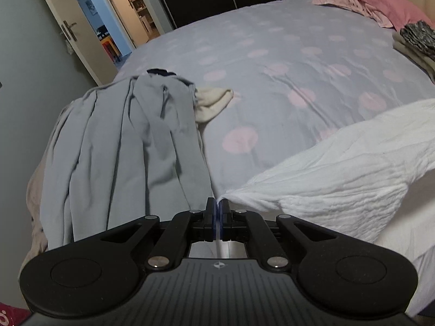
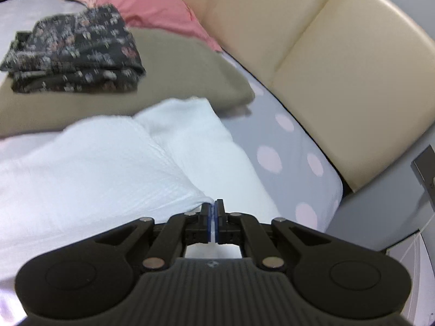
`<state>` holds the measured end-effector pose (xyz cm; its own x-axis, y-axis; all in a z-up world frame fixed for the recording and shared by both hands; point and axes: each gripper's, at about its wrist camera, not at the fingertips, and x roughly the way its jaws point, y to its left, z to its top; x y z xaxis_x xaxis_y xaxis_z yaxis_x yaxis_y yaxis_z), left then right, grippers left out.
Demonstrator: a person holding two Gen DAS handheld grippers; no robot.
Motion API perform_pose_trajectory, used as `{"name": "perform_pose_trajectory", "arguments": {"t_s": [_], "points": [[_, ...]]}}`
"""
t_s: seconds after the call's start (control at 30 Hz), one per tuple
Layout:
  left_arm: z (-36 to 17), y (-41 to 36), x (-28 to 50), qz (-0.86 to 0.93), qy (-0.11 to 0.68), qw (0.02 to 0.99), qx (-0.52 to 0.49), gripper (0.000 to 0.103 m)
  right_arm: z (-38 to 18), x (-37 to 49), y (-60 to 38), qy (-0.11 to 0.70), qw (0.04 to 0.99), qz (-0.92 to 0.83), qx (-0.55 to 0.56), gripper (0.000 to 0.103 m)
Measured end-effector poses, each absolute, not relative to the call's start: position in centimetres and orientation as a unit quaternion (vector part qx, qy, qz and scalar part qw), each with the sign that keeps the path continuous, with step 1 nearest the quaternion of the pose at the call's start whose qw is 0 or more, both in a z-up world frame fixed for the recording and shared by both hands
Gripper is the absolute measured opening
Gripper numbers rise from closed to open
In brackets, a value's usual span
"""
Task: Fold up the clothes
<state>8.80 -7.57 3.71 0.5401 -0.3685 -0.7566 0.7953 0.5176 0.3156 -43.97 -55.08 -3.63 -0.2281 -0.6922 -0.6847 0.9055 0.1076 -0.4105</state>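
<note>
White garment (image 1: 339, 168), crinkled cotton, is stretched between both tools above the near edge of the bed (image 1: 272, 62), probably held taut so it can be laid flat for folding. The bed wears a lilac sheet with pink dots. At ten o'clock in the left view lies an unfolded blue garment (image 1: 122, 141); at eleven o'clock in the right view a dark floral stack (image 2: 73, 51) sits on a folded olive piece (image 2: 176, 73). The left tool (image 1: 218, 203) pinches one corner of the white cloth tight; the right tool (image 2: 212, 205) pinches another.
</note>
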Motion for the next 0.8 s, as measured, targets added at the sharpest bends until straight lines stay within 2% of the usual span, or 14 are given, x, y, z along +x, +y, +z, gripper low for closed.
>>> {"name": "perform_pose_trajectory", "arguments": {"t_s": [0.17, 0.8], "points": [[2.4, -7.4, 7.9, -0.354, 0.324, 0.797, 0.366, 0.0, -2.5, -44.3, -54.4, 0.423, 0.597, -0.669, 0.132, 0.002], [-2.1, -5.7, 6.2, -0.375, 0.374, 0.714, 0.457, 0.0, -7.3, -46.5, -53.8, 0.551, 0.503, -0.642, 0.179, 0.002]]}}
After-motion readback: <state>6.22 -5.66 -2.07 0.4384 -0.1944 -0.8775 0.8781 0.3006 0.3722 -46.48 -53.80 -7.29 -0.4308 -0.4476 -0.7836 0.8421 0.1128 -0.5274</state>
